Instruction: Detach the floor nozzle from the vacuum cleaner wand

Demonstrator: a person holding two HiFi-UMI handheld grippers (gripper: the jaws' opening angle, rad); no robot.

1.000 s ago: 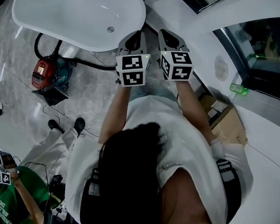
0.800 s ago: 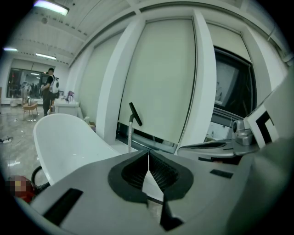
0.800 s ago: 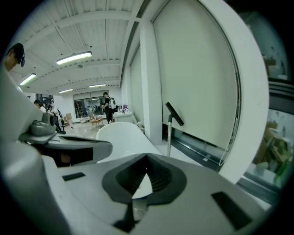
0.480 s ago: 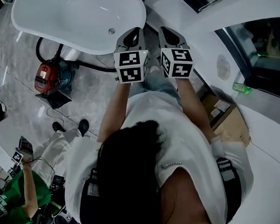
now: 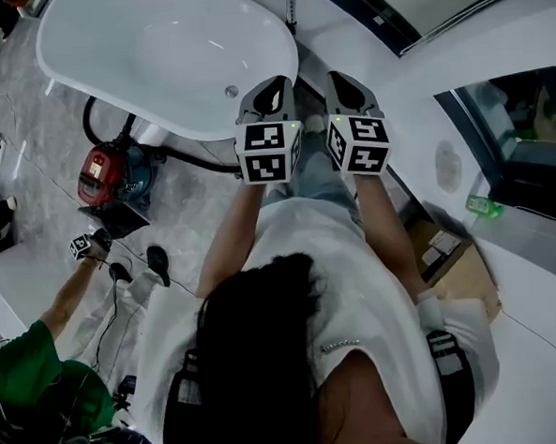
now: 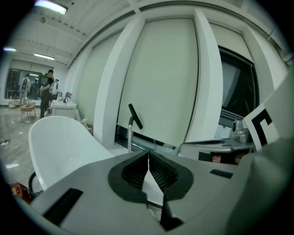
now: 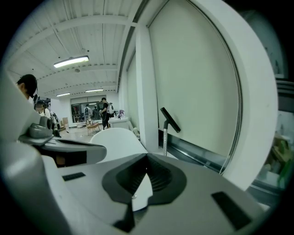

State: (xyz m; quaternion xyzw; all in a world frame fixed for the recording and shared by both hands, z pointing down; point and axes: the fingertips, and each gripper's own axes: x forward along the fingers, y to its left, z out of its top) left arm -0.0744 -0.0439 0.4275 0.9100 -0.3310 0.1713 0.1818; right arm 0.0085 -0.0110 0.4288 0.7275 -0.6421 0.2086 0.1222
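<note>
**Plainly clenched and empty: both grippers well short of the wand**

Seen along its own jaws, the left gripper (image 6: 148, 156) is clenched: the ribbed pads meet in a thin seam with nothing between them. The right gripper (image 7: 146, 159) is closed the same way, also on nothing.

In the head view the two are held out side by side in front of the person, close together but not touching. Each has its marker cube facing up. Just ahead of the left one lies the near end of a white tub (image 5: 145, 46), with the drain (image 5: 231, 92) close to that end.

Beyond the tub, at the foot of the window wall, the wand (image 6: 130, 135) stands upright as a thin metal tube. A black piece slants across its top, and whether that is the nozzle cannot be told. Neither gripper touches the wand; both are well apart from it.

The vacuum (image 5: 109, 173), a red and teal canister, sits on the marble floor (image 5: 202, 207) to the left, beside the tub. Its black hose (image 5: 194, 159) runs along under the tub's edge toward the grippers.

Farther out at lower left, a person in green (image 5: 24, 373) raises a hand holding another cube-marked device (image 5: 82, 245). A cardboard box (image 5: 454, 252) lies at the right.
</note>
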